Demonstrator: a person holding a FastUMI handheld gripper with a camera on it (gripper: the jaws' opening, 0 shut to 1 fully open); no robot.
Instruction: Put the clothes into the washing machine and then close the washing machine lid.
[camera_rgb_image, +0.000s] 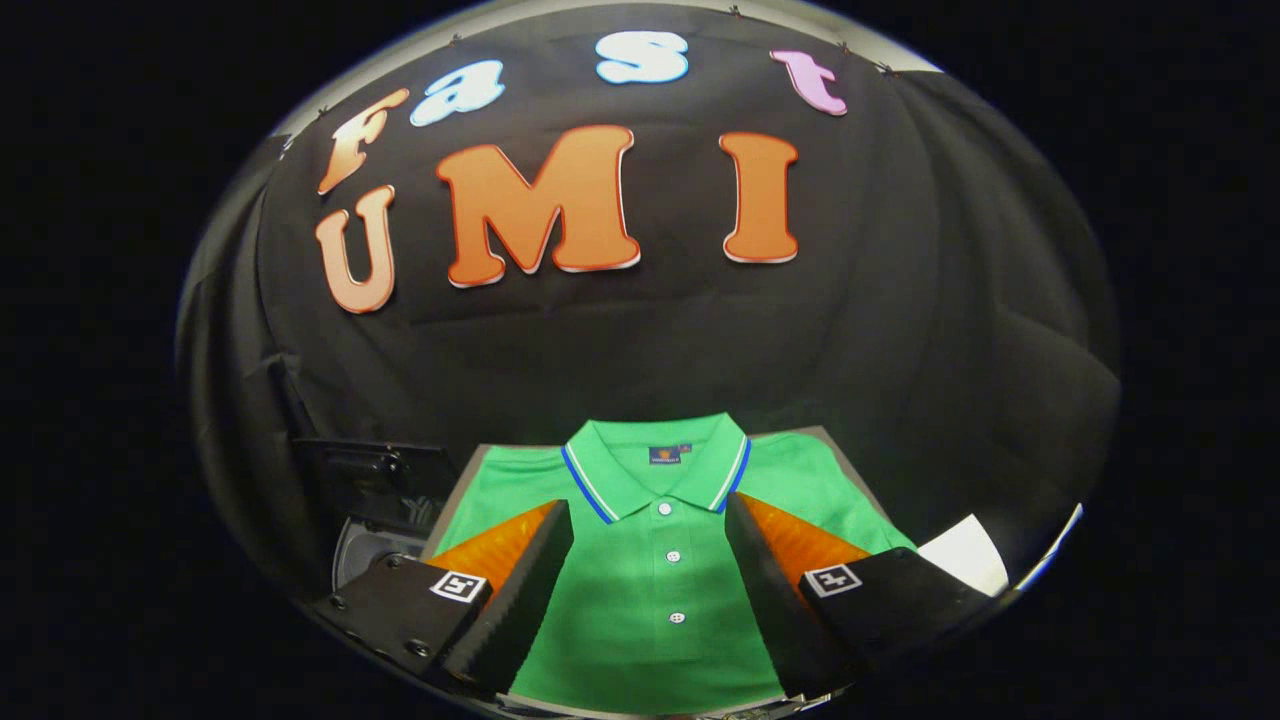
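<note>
A green polo shirt (655, 560) lies folded flat on a grey surface (838, 447), collar away from me, with a blue and white stripe along the collar edge and white buttons down the placket. My gripper (650, 520) hangs above the shirt's chest, open wide, one finger over each side of the placket and nothing between them. To the left of the shirt stands the washing machine (375, 500): a dark raised lid with a round dark opening below it, partly hidden behind my left finger.
A white sheet or corner (965, 555) lies beyond my right finger, at the right of the shirt. The black cloth wall rises close behind the grey surface.
</note>
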